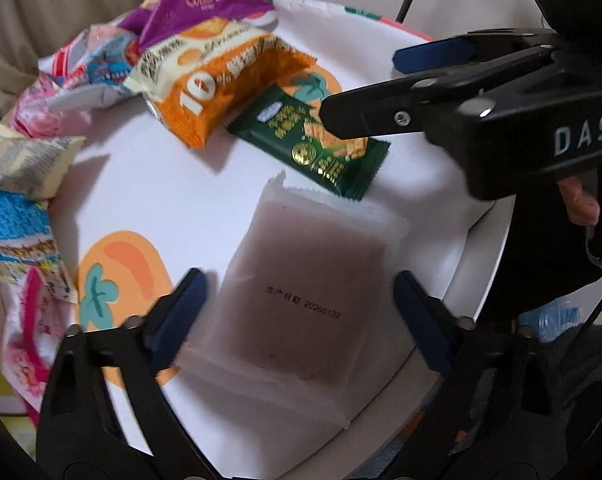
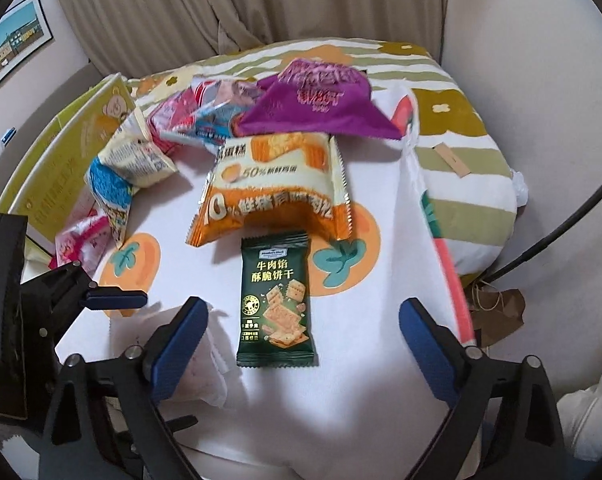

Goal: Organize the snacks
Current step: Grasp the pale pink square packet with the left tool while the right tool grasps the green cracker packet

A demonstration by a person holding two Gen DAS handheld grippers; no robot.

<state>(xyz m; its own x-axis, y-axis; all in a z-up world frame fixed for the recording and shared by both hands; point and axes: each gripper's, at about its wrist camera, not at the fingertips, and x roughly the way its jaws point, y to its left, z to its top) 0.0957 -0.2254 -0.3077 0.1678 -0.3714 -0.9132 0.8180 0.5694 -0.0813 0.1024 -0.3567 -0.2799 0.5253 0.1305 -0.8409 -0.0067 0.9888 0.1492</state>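
Observation:
A translucent white packet [image 1: 301,280] with a brownish filling lies flat on the white cloth [image 1: 149,184]. My left gripper [image 1: 297,292] is open and straddles it, one blue pad at each side. A dark green biscuit packet [image 2: 277,300] lies between the fingers of my right gripper [image 2: 303,312], which is open with a gap on both sides. In the left wrist view the right gripper [image 1: 361,84] reaches in from the right over the green packet [image 1: 313,144]. One of the left gripper's pads [image 2: 117,300] shows at the left of the right wrist view.
An orange-and-cream cake packet [image 2: 277,188] and a purple packet [image 2: 321,100] lie behind the green one. Several pink, blue and cream packets [image 2: 133,168] pile at the left beside a yellow box [image 2: 61,152]. The cloth hangs over the table's right edge [image 2: 441,240]; curtains hang behind.

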